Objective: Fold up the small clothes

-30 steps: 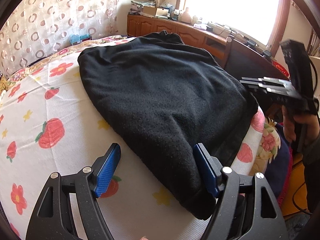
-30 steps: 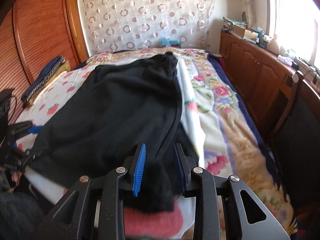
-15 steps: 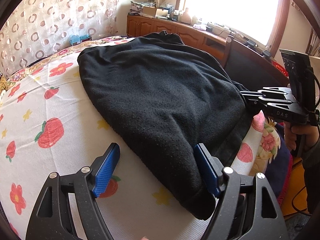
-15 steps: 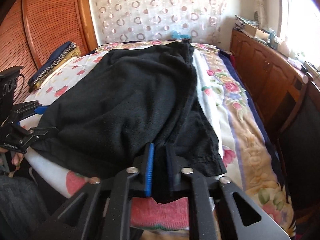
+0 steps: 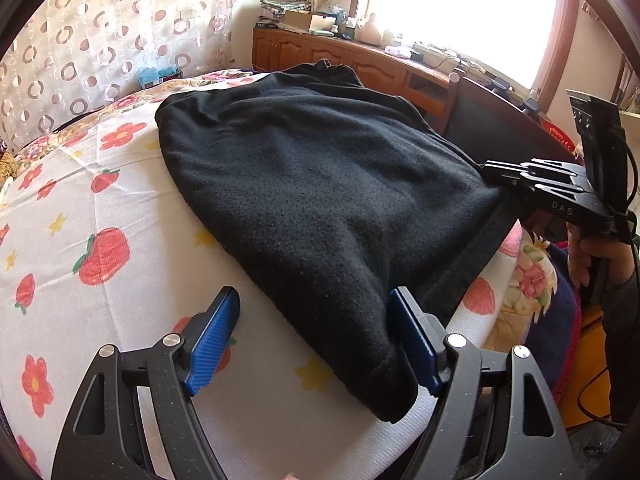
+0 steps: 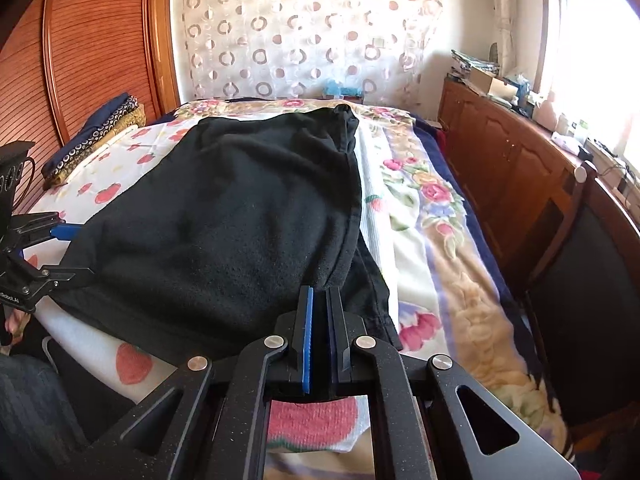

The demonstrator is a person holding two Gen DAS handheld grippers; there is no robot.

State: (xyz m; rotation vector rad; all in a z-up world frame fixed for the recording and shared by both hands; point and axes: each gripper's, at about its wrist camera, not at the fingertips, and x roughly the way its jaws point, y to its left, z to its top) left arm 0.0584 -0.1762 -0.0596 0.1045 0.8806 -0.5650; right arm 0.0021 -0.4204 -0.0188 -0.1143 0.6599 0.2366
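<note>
A black fleece garment (image 5: 320,208), soft, limp and probably light, lies spread on the strawberry-print bed (image 5: 80,240); the right gripper (image 6: 320,300) has just pinched shut on its near hem corner, while the left gripper (image 5: 316,320) stands apart around the opposite corner, seemingly not yet pressing.

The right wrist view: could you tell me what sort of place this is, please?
Most likely a home bedroom: a bed with floral and strawberry-print covers, a wooden sideboard under a bright window, and a circle-patterned curtain behind the bed.
</note>
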